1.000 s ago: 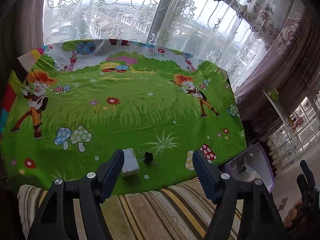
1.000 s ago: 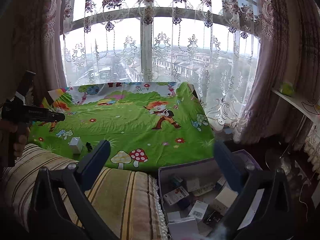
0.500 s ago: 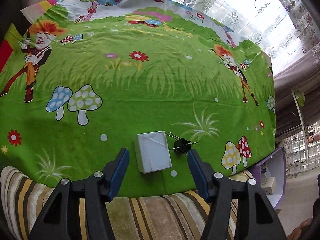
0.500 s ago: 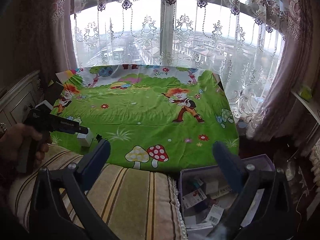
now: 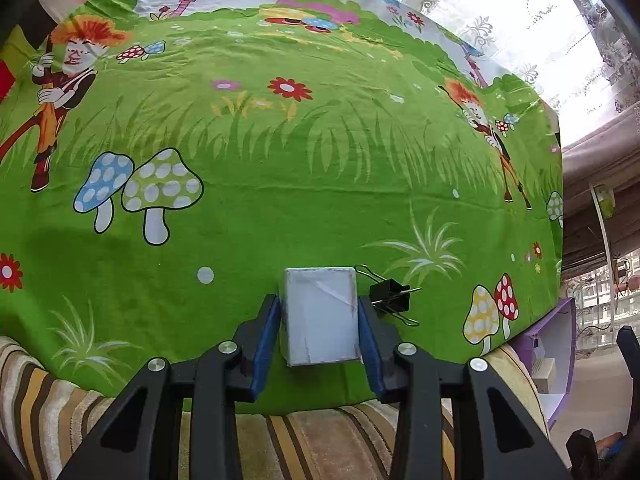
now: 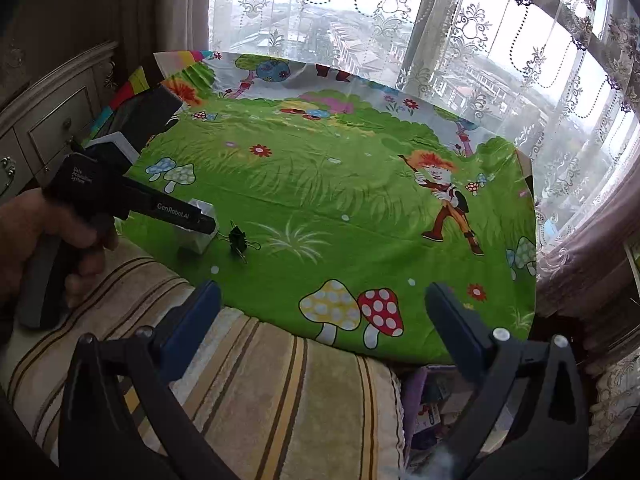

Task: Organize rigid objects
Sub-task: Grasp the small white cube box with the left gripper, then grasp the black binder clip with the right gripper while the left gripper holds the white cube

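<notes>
- Cloth (image 5: 320, 184): a green cartoon print is spread flat, with a striped cushion (image 6: 280, 392) along its near edge.
- Purple bin (image 5: 556, 356): seen off the cloth's right corner, holding small packets; judged the likely destination.
- Right gripper (image 6: 320, 316): held above the cushion, jaws wide, nothing between them.
- Left gripper (image 5: 320, 320): jaws narrowed onto the box (image 5: 320, 316), both pads against its sides.
- Box: white, resting on the cloth near the cushion. The grasp step is judged in hand; a straight lift is called for next.
- Clip (image 5: 390, 300): a black binder clip lies just right of the box, and is to be left undisturbed.
</notes>
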`<act>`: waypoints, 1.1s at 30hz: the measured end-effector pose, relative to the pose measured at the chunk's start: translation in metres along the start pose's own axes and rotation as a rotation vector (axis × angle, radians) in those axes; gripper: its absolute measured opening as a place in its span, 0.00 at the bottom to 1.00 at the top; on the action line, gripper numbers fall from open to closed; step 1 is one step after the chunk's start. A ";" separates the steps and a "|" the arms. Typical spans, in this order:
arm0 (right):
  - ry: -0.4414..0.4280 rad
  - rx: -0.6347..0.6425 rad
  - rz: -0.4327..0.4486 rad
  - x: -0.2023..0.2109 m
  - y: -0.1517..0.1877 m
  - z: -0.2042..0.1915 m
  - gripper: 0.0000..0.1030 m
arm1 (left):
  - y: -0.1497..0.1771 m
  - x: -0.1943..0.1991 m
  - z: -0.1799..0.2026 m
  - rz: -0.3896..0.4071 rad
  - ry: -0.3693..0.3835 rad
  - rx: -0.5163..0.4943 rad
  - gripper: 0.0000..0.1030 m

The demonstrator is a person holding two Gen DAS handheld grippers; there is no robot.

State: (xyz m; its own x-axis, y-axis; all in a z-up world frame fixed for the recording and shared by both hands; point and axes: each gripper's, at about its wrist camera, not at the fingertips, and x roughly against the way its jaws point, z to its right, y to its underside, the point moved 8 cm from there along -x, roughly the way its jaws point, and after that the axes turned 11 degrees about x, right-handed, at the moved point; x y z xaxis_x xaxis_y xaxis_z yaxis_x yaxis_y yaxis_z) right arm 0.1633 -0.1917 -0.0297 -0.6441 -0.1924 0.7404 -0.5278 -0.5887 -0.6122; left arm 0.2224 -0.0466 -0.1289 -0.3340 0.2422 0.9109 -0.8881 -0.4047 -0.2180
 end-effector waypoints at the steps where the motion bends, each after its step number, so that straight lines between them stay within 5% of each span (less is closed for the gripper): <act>1: -0.015 0.018 -0.009 -0.007 -0.002 -0.006 1.00 | 0.001 0.003 -0.002 0.008 0.008 0.008 0.37; 8: -0.059 0.160 -0.073 -0.050 -0.012 -0.039 0.99 | 0.003 0.033 -0.028 0.087 0.091 0.102 0.37; 13: -0.109 0.301 -0.130 -0.083 -0.014 -0.060 0.87 | 0.008 0.055 -0.040 0.149 0.134 0.134 0.37; 23: -0.201 0.331 -0.182 -0.128 -0.030 -0.078 0.82 | 0.010 0.060 -0.041 0.179 0.138 0.122 0.37; 33: -0.298 0.262 -0.214 -0.156 -0.034 -0.079 0.60 | 0.010 0.056 -0.043 0.170 0.135 0.130 0.37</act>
State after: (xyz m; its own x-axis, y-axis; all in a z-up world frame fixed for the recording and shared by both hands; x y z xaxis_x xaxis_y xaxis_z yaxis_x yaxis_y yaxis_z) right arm 0.2380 -0.0795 -0.1463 -0.3273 -0.2399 0.9139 -0.4491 -0.8115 -0.3739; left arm 0.1810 0.0007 -0.0951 -0.5221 0.2729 0.8081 -0.7703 -0.5576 -0.3094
